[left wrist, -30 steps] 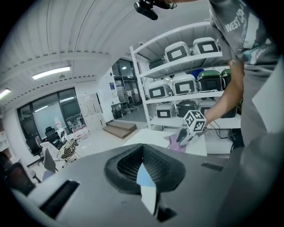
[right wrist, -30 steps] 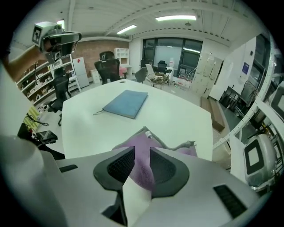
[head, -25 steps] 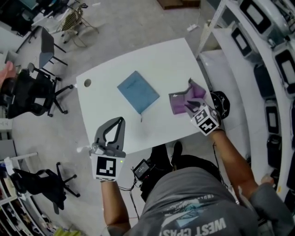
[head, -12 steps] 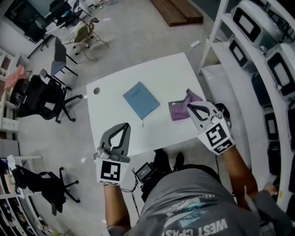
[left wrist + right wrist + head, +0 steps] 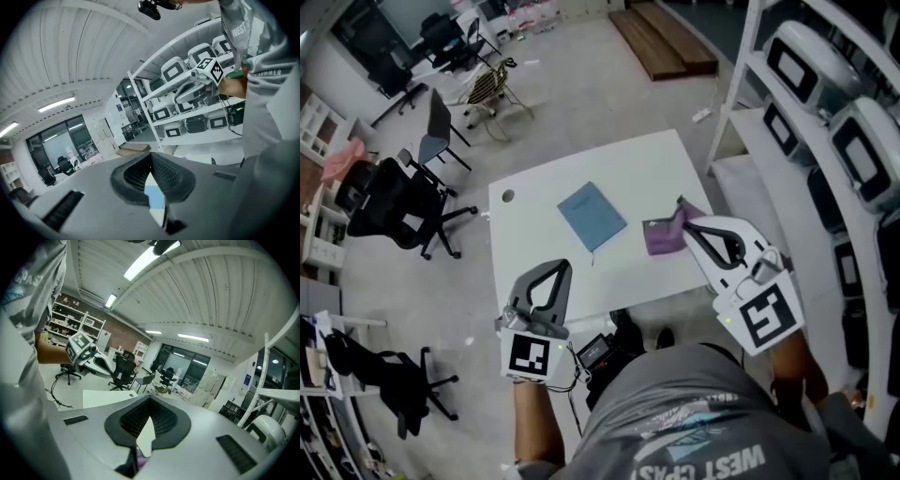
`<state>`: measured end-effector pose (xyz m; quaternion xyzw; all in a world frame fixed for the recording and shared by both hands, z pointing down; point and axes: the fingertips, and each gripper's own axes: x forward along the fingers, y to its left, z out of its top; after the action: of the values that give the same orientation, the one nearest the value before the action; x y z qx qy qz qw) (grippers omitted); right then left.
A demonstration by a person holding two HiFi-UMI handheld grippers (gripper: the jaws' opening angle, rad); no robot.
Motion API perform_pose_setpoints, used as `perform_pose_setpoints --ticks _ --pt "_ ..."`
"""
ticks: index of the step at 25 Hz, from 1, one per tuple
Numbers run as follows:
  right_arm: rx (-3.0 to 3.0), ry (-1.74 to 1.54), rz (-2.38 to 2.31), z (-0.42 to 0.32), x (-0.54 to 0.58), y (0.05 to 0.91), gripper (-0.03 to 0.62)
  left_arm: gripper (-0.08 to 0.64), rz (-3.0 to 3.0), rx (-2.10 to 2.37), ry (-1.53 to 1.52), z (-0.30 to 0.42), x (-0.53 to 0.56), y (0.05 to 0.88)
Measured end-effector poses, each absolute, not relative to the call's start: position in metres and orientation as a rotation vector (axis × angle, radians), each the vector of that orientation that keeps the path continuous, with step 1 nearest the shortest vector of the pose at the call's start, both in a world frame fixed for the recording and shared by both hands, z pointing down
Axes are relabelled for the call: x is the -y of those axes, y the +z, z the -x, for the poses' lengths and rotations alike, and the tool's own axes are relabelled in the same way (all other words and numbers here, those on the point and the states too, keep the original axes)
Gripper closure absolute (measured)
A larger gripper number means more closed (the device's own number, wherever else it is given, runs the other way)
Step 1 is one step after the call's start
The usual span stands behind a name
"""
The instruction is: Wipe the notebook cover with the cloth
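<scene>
Centrally, a white square desk (image 5: pixel 628 169) (black office chairs (image 5: pixel 394 202) nearby) bears a blue rectangular notebook (image 5: pixel 592 217); the right hand-held gripper (image 5: pixel 686 225) pinches a purple cloth (image 5: pixel 661 239), the left hand-held gripper (image 5: pixel 562 266) is pressed together.

Head view looks down; left gripper view catches the right gripper (image 5: pixel 182 97).

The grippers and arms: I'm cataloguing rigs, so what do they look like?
Both the left gripper and the right gripper are light grey plastic, with tapering jaws lined by black meshed pads. Each carries a white cube printed with black square markers. The person wears a grey short-sleeved T-shirt with white lettering; the forearms are bare.
</scene>
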<state>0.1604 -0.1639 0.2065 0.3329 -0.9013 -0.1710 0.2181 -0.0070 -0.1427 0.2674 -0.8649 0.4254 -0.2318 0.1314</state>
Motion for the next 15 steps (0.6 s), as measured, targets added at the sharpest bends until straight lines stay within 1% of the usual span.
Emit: perform_pose_setpoints --ticks 8,15 --pt "2.510 -0.526 -0.931 -0.170 0.136 0.184 0.565 0.558 2.484 -1.260 -0.649 0.004 0.122 0.257" --pt "2.505 -0.519 -0.940 -0.174 0.128 0.185 0.565 0.558 2.474 -1.273 -0.644 0.004 0.111 0.255"
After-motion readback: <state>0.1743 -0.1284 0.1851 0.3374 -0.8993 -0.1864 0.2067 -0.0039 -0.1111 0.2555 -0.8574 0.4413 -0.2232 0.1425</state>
